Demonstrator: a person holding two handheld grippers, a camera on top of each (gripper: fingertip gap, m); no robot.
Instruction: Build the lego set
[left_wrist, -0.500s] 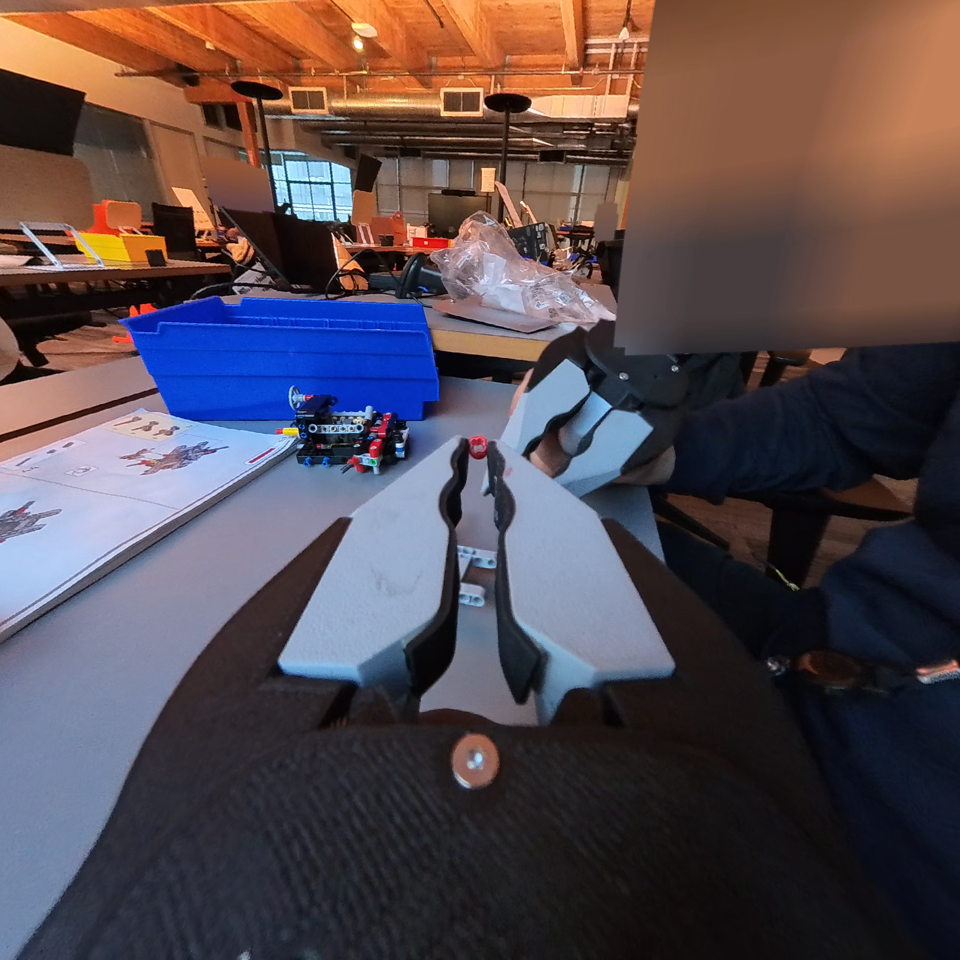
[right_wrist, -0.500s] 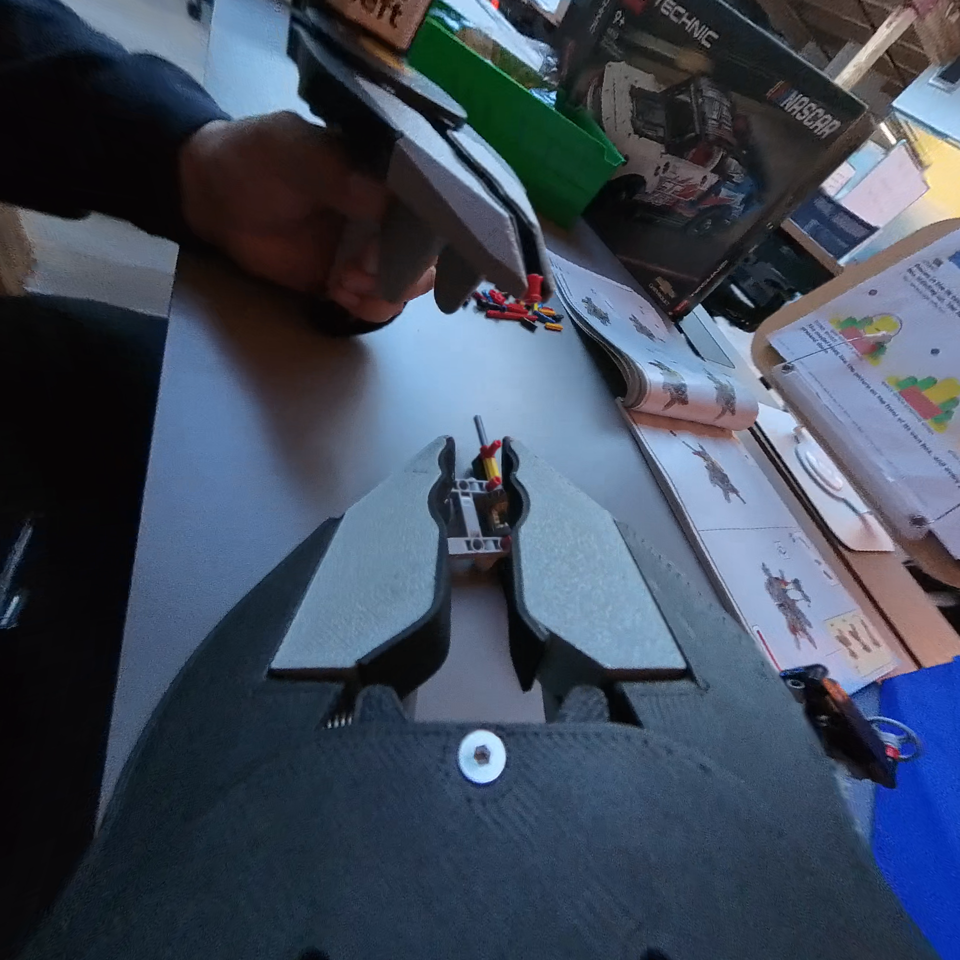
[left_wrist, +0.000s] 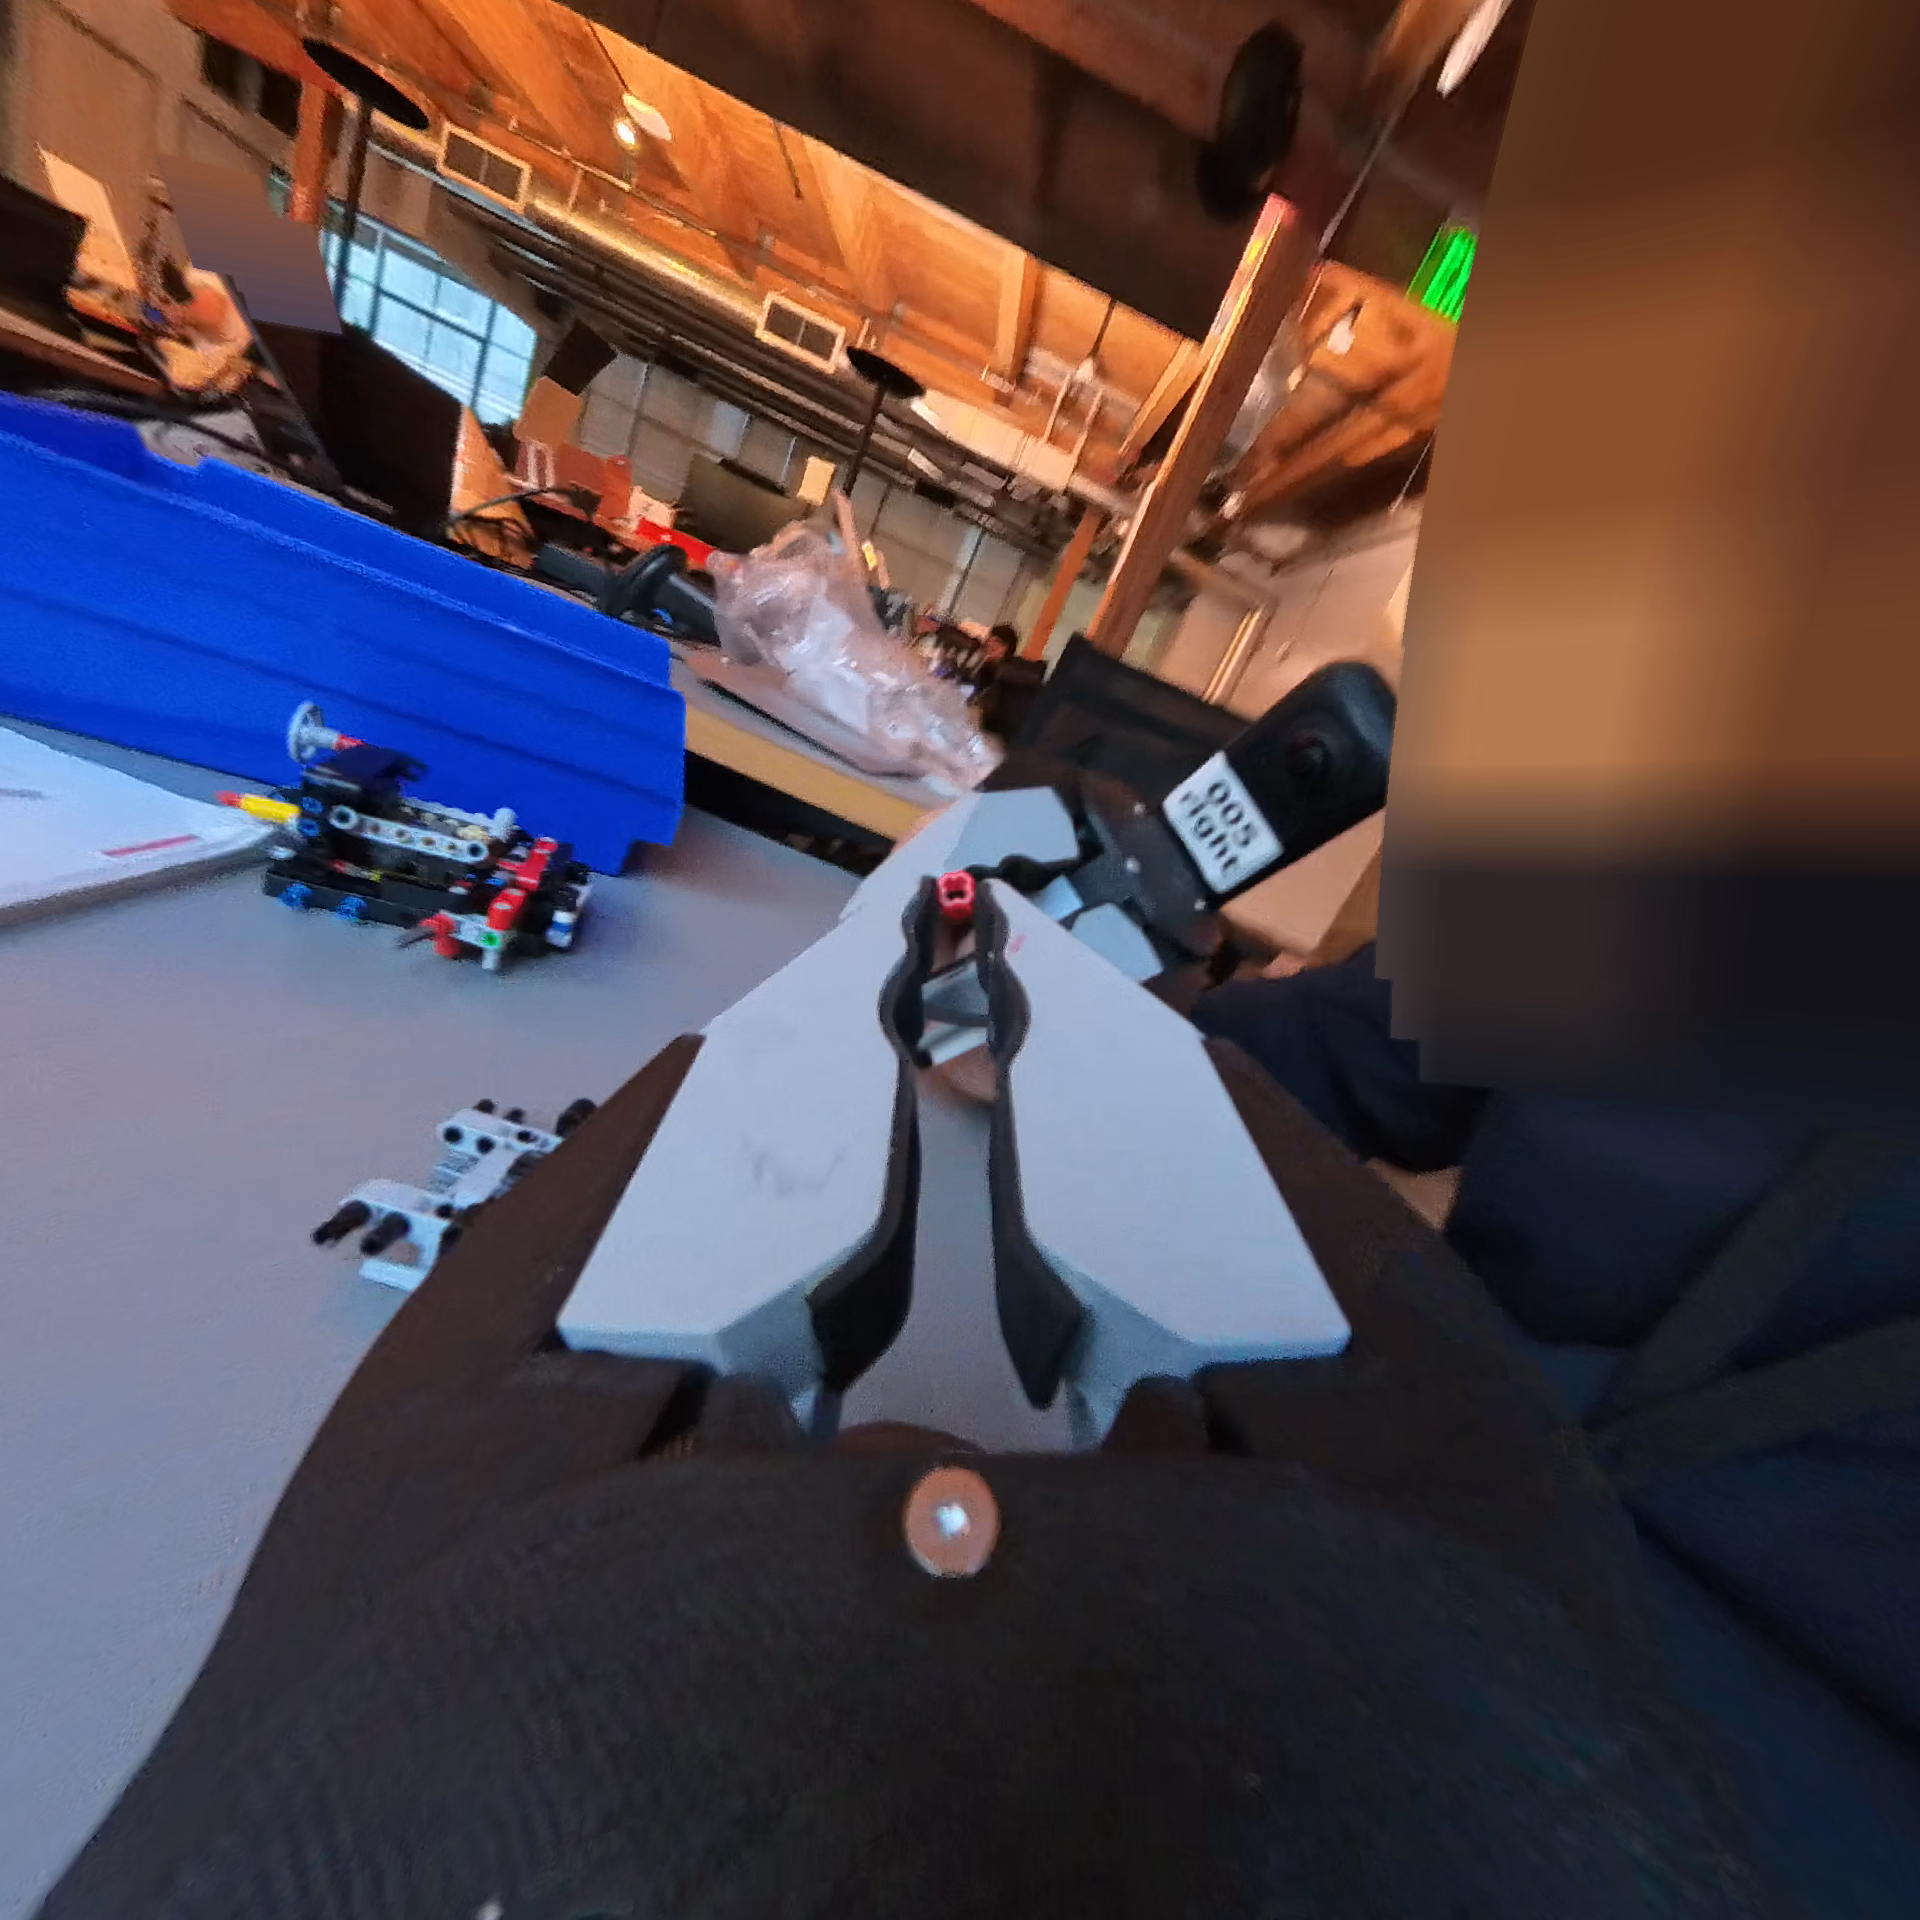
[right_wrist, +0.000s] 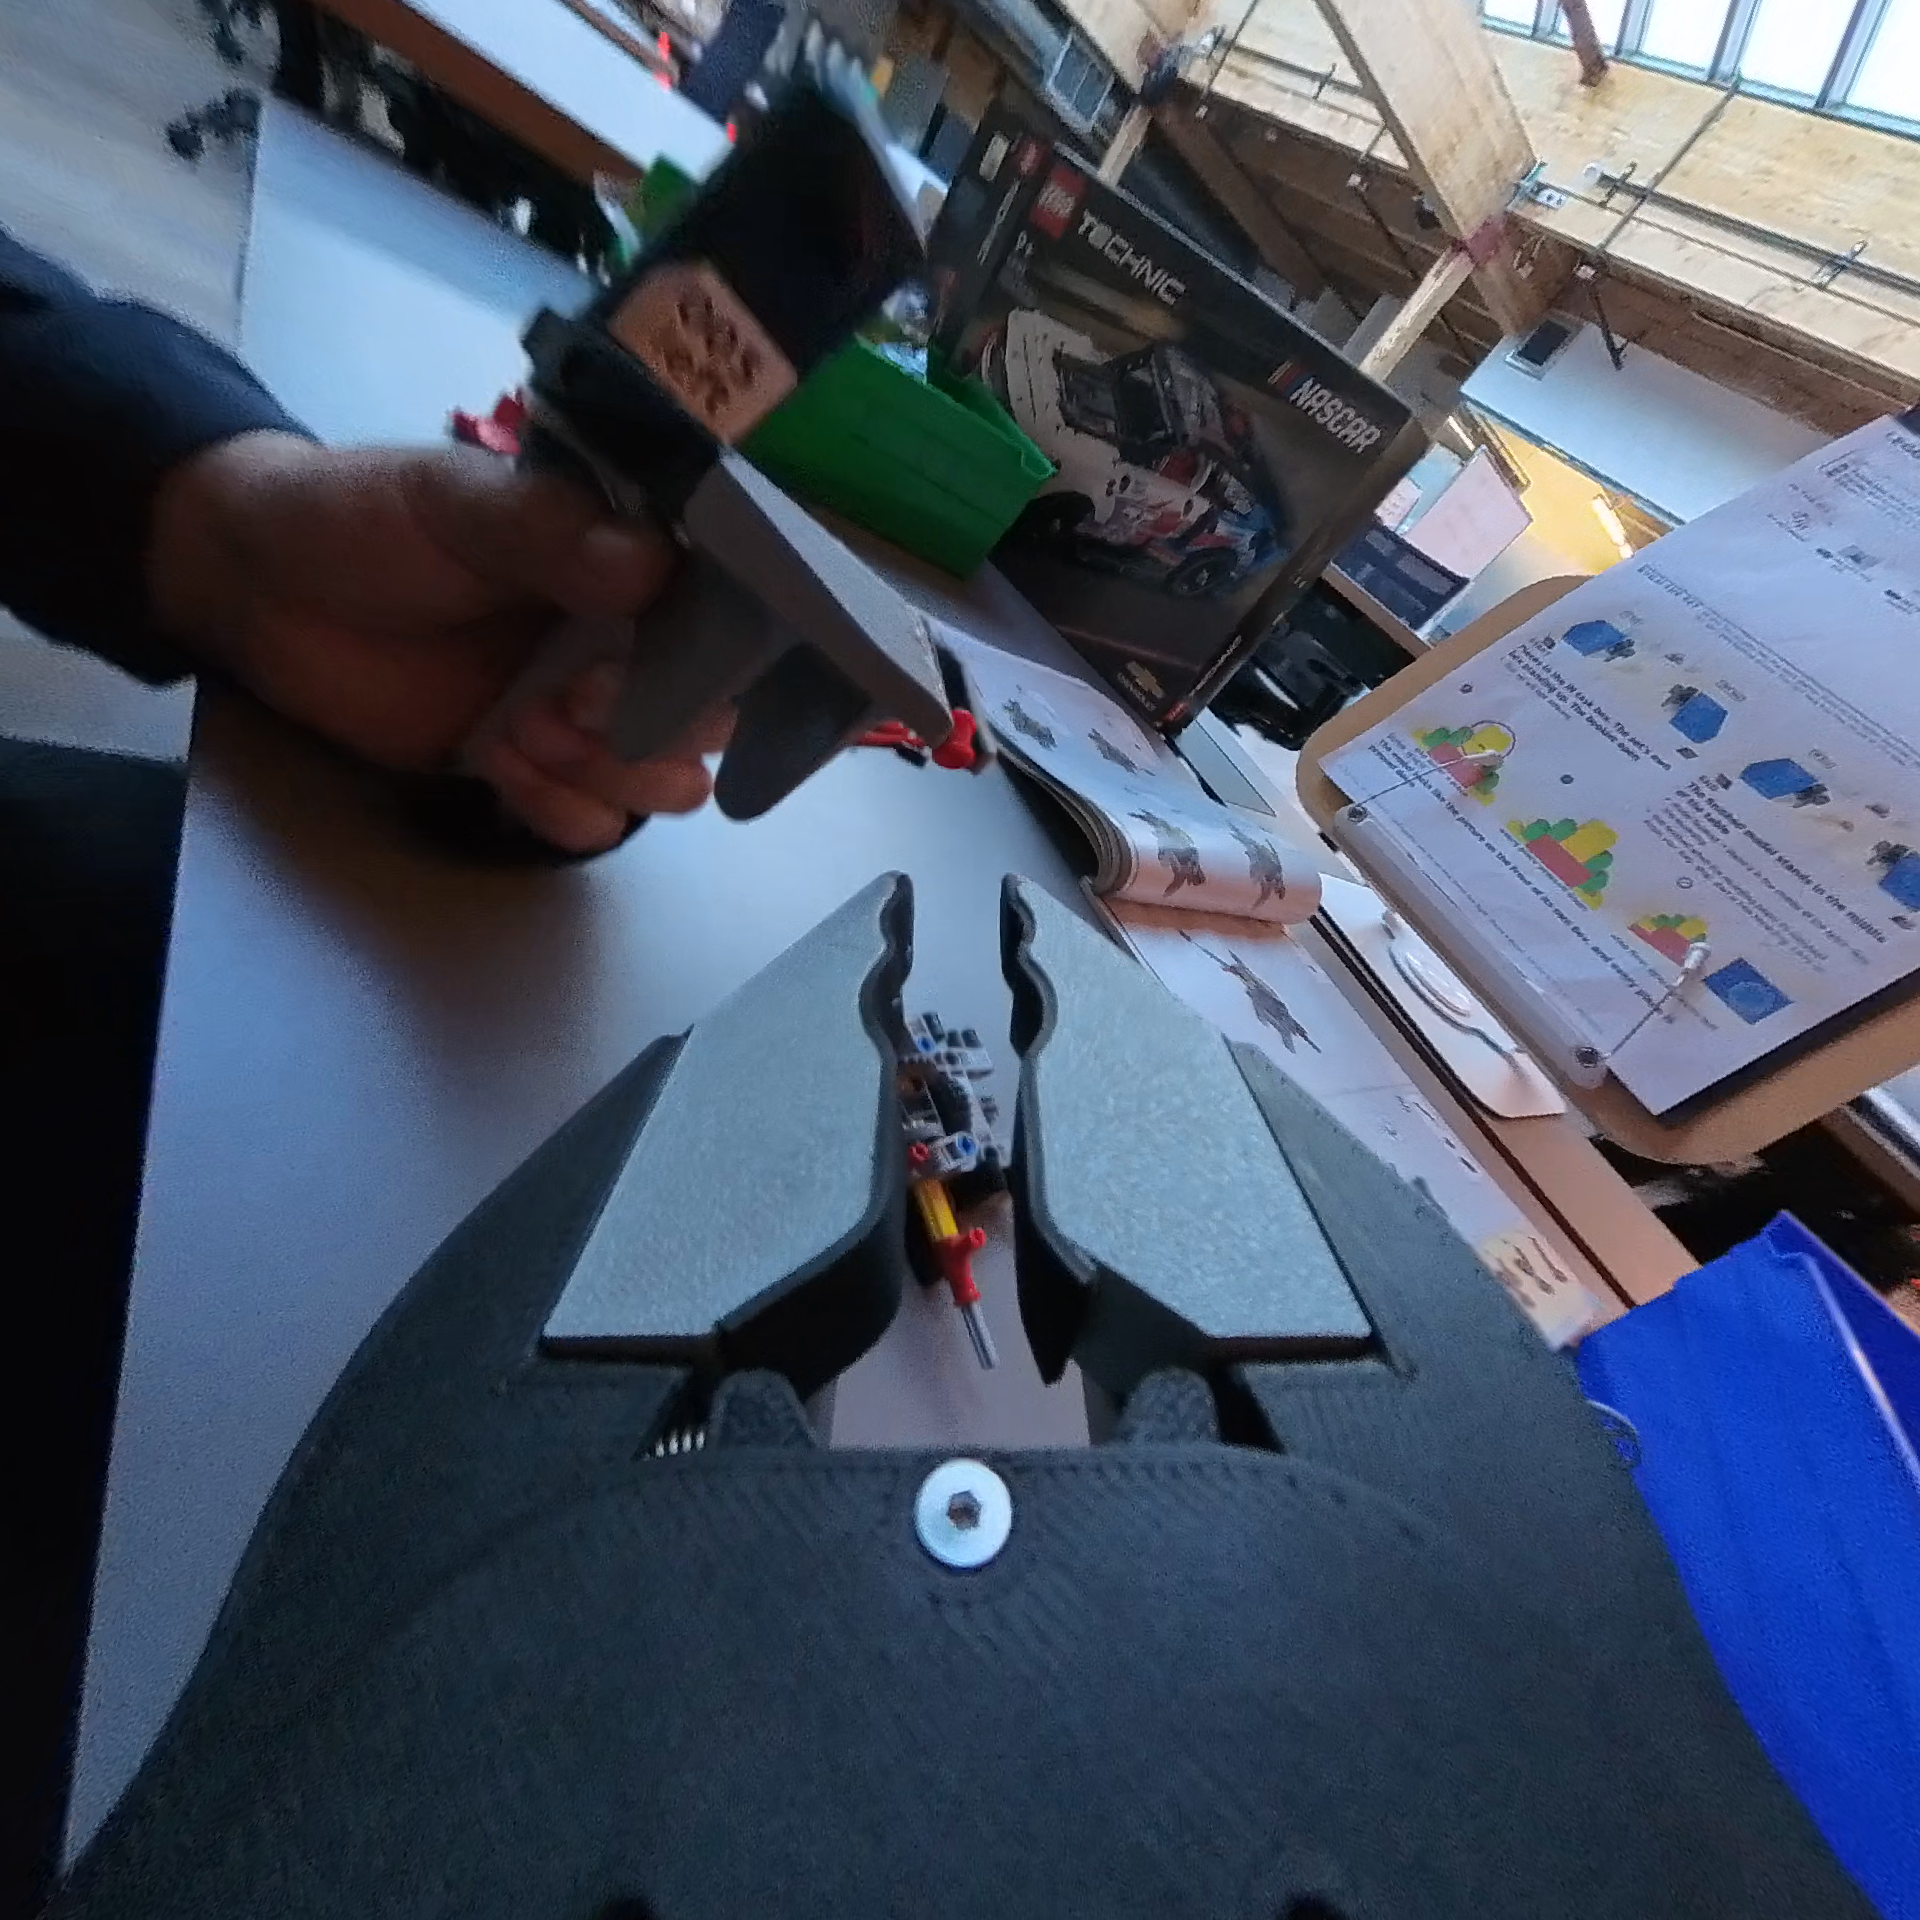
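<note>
My left gripper (left_wrist: 954, 920) is shut on a small red connector (left_wrist: 954, 896) pinched at its fingertips, held above the grey table (left_wrist: 156, 1143). The right wrist view shows it too, red piece (right_wrist: 958, 740) at the tips of the left gripper (right_wrist: 951, 727) in a hand. My right gripper (right_wrist: 956, 909) is open. A small grey assembly with a yellow and red axle (right_wrist: 948, 1122) lies on the table under the gap between its fingers, and the pads do not press on it. Another grey piece with black pins (left_wrist: 457, 1174) lies to the left of my left gripper.
A partly built black, grey and red model (left_wrist: 416, 862) stands before a blue bin (left_wrist: 312, 623). An open instruction booklet (right_wrist: 1174, 831), a set box (right_wrist: 1174, 436), a green bin (right_wrist: 904, 468) and a tilted sheet on a board (right_wrist: 1662, 779) line the table's far side. The tips of both grippers are at nearly the same place.
My left gripper has tilted and swung closer to the right one, still holding the red piece. The assembly has left my right fingertips and now lies farther back, axle towards the camera.
</note>
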